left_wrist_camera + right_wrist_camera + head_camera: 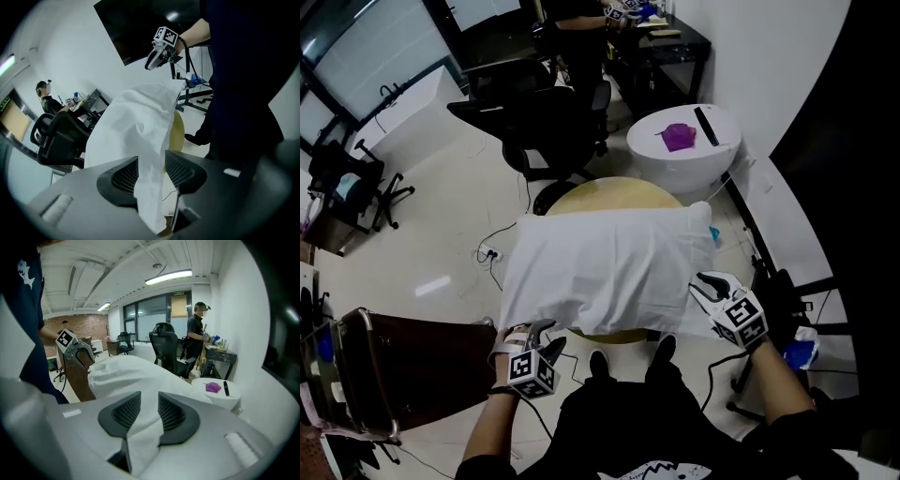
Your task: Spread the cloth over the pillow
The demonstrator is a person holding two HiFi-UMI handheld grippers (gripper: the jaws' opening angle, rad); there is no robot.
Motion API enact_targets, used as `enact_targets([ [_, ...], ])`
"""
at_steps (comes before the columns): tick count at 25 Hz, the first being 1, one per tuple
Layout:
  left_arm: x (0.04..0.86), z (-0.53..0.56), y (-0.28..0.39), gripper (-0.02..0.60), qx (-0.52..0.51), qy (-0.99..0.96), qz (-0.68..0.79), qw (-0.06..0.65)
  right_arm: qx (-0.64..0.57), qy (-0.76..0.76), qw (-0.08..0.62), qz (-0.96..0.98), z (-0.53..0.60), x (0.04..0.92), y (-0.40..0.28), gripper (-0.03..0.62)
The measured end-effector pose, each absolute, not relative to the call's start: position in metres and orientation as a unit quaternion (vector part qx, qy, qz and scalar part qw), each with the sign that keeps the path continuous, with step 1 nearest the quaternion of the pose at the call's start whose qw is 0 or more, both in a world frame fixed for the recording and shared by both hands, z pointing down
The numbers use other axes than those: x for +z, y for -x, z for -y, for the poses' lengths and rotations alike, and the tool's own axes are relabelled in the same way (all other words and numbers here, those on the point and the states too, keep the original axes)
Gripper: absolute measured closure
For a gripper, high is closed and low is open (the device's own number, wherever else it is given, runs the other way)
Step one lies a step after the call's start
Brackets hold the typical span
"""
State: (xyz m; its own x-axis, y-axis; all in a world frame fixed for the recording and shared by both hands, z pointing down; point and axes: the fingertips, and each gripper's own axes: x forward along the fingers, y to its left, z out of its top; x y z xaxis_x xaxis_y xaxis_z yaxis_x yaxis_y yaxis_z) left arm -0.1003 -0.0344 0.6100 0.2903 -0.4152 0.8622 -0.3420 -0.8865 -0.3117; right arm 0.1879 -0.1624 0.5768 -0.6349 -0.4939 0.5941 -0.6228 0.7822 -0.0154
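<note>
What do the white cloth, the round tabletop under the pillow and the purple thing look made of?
Cloth: thin matte woven fabric, maybe cotton; it creases and drapes softly.
Tabletop: pale wood or wood-look laminate, smooth, judging by its yellowish tan.
Purple thing: possibly translucent plastic, faintly shiny; too small to be sure.

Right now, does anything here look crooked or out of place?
Nothing spilled or broken. The white cloth lies uneven: its near left corner is bunched between the jaws of the left gripper, and it overhangs the round table on both sides.
</note>
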Motion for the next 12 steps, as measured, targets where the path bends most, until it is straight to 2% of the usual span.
enact_targets([
  [10,0.637,0.010,0.193,0.413,-0.563,0.790,-0.228,0.081,0.106,-0.379,0.309,0.866,0.097,0.581,-0.126,0.452],
  [12,0.644,0.010,0.211,0.388,-0.575,0.777,-0.239,0.087,0.078,-0.366,0.330,0.867,0.086,0.583,-0.108,0.443],
])
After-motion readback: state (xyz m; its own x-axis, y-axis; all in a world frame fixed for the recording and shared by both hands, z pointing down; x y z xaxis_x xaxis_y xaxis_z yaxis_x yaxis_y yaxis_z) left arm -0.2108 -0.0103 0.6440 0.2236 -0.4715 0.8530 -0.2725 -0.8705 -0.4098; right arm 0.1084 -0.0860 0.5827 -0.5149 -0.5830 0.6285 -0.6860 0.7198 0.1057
